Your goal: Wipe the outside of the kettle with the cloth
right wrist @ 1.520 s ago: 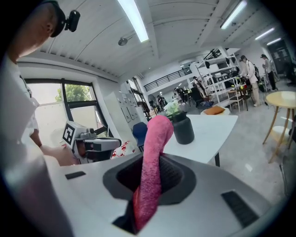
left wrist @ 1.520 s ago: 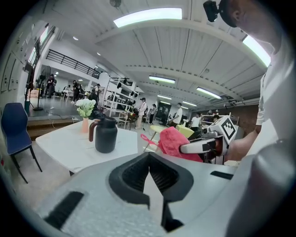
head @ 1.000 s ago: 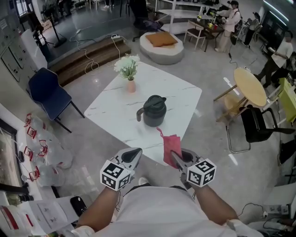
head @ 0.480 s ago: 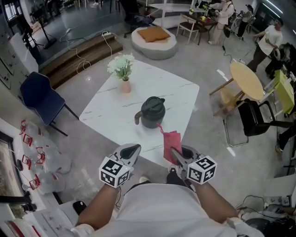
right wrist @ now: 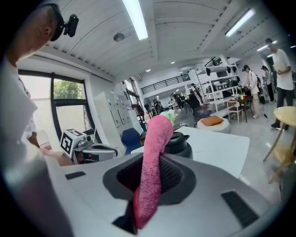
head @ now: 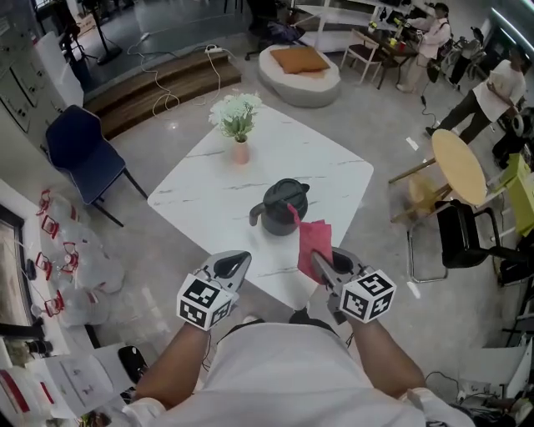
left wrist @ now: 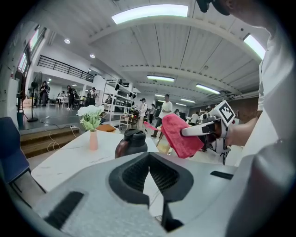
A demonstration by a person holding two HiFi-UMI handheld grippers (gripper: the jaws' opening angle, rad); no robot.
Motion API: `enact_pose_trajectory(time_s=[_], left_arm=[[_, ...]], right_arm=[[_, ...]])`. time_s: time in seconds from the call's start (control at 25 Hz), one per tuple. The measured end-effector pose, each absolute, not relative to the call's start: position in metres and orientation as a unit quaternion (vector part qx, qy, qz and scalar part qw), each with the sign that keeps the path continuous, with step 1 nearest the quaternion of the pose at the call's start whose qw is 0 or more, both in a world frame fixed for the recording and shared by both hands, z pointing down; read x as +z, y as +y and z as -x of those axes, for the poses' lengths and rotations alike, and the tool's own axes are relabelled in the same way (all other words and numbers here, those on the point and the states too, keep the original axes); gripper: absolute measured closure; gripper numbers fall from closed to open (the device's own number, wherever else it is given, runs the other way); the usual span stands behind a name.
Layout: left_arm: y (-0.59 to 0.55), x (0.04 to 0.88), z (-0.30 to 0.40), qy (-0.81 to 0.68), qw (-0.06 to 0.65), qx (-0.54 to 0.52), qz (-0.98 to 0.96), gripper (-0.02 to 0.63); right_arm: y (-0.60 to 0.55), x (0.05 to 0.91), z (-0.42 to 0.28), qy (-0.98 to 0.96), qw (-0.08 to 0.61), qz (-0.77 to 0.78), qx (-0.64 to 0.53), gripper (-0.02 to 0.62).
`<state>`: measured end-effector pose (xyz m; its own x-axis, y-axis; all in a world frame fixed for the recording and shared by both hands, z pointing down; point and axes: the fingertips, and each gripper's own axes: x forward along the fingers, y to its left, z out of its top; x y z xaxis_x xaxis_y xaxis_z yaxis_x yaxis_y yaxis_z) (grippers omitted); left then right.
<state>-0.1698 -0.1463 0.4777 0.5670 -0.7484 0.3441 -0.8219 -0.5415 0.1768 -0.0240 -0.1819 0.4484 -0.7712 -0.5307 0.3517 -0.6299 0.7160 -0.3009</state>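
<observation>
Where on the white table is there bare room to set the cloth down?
Bare top lies left of the kettle, out from the flower vase, and right of the kettle toward the table corner. It is crowded only at the near edge, where the cloth is held close to the kettle.

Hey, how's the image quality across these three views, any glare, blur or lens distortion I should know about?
Head view: evenly lit and sharp, with only a soft shadow under the kettle on the white table. Left gripper view: strong fisheye curve, dark corners, ceiling strip lights blown out. Right gripper view: same fisheye, bright window at left, the cloth slightly soft up close.
</observation>
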Motion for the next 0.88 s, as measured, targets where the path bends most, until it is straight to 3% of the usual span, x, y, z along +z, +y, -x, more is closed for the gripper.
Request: enact_pose_trajectory(time_s=[0.24, 0.48, 0.88], left_arm=[[-0.186, 0.489, 0.188, -0.489, 0.144, 0.142, -0.848, 0.594], [-0.227, 0.512, 0.19, -0.483, 0.114, 0.21, -0.842, 0.485], [-0.273, 0.56, 0.18, -0.406, 0.107, 0.275, -0.865, 0.425]], right_arm=[[-0.226, 0.433, 0.033, -0.931, 0.128, -0.291, 0.18, 0.526], [-0.265, 0.423, 0.049, -0.944, 0.141, -0.253, 0.159, 0.526], [-0.305, 0.424, 0.093, -0.949, 0.156, -0.201, 0.186, 0.526]])
